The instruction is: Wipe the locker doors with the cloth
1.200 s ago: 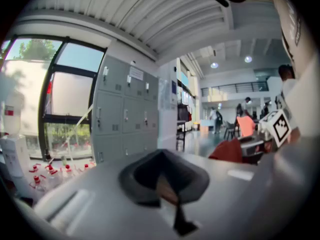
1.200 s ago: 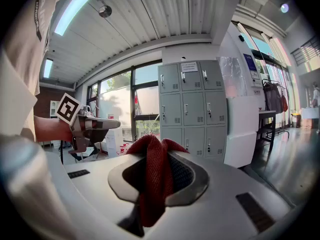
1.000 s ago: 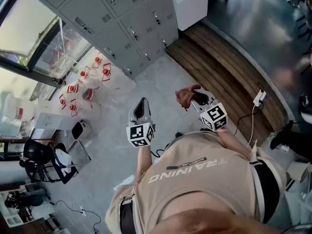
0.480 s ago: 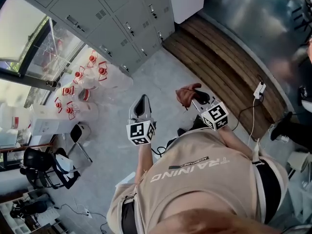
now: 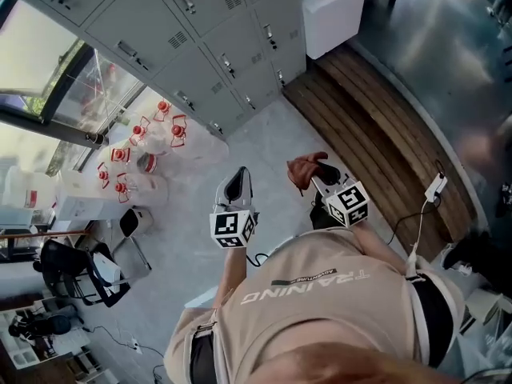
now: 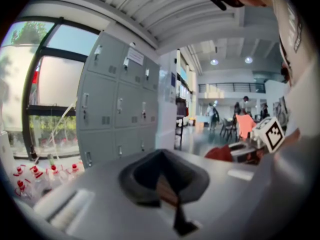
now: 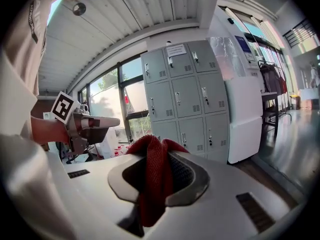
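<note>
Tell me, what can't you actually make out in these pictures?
- In the right gripper view, the notice on a top locker door has print too small to read.
- Same view: the lower end of the cloth is buried between the closed jaws of the right gripper.
- In the left gripper view, the people in the far hall are too small and blurred.
- In the head view, the upper rows of the lockers are cut off by the picture's edge.

Your head camera is looking steeply down onto the floor (image 5: pixel 264 142) and the lockers (image 5: pixel 200 46). Each gripper camera is looking level along its own jaws, facing those same lockers from near.
</note>
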{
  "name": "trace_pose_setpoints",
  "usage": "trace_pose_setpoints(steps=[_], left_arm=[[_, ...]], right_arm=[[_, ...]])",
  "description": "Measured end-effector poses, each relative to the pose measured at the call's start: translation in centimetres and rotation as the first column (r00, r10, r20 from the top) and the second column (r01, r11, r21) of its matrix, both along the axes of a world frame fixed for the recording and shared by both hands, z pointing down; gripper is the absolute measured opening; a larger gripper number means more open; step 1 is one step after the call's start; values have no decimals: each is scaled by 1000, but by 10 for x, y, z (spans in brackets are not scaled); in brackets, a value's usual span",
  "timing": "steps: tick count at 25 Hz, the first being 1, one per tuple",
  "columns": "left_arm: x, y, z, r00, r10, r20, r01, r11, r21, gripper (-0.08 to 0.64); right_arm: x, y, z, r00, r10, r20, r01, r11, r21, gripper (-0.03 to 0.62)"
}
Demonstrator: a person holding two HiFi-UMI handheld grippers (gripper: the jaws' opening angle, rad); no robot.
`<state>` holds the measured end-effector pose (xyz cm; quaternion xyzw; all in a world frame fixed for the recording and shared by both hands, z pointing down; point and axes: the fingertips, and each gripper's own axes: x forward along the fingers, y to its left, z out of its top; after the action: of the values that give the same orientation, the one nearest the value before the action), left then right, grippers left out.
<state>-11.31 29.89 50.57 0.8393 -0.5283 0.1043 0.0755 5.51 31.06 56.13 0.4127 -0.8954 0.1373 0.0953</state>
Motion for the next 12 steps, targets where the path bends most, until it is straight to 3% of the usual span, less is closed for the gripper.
trace_pose_setpoints(steps=[4,6,8,11,12], left_arm=[[27,-60,-7,998,13,61,-14,1000,10,5],[48,-85,-19,998,24,49,-26,999,35,5],[66,-109,-26,1000,17,-24,-16,999,43,5],[78,-143,-25,983,-28,-179,28,1000,-4,5],[78,-151,-25,980,-45,-196,43,999,-14,5]], right_arm=[[20,-65,1,999,-18,32,18,1000,-1,64],[32,-94,2,998,-27,59,28,999,-16,63],[46,-121,1,997,-43,58,43,999,-8,64],[60,-161,4,997,-60,40,60,998,0,63],[62,-171,5,997,-67,34,68,998,-3,63]])
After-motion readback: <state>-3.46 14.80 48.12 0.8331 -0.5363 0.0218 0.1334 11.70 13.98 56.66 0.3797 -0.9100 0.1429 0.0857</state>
